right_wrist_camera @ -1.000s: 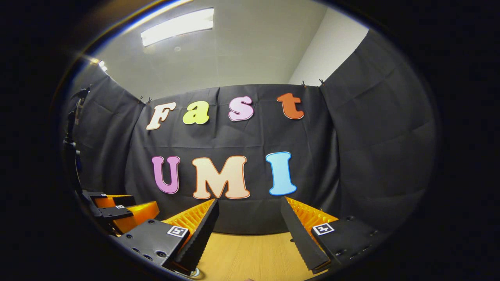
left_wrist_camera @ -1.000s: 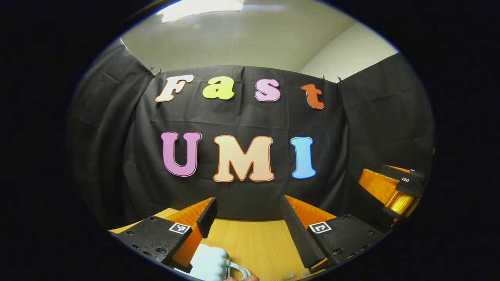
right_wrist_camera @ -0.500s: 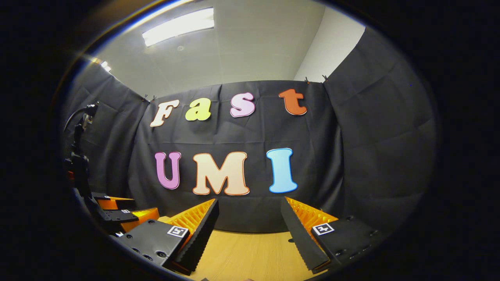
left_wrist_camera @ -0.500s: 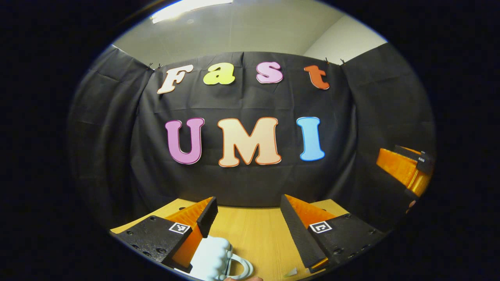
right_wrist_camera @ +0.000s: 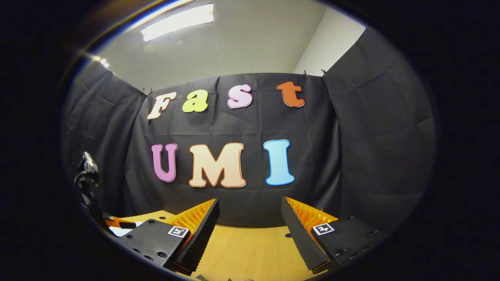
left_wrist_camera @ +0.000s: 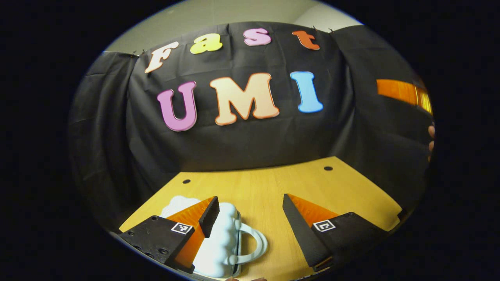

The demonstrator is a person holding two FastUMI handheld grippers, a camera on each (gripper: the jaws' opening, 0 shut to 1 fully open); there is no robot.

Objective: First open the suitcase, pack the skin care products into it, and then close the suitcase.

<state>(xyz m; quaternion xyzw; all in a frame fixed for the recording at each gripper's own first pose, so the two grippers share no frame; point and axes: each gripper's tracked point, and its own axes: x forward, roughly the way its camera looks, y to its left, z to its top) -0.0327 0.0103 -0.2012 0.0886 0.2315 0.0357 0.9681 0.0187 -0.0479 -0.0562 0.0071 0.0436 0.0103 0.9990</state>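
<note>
Your left claw hangs spread over the small pale-blue ribbed suitcase with its looped handle on the wooden surface, your right claw spread too.

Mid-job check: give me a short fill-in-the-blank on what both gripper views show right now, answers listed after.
1. In the left gripper view, the white suitcase lies on the wooden ____.
2. The suitcase's handle lies between the two fingers of the ____ gripper.
3. The jaws of the right gripper stand ____, with nothing between them.
4. The suitcase's lid is not yet ____.

Missing words: table; left; open; open
</note>
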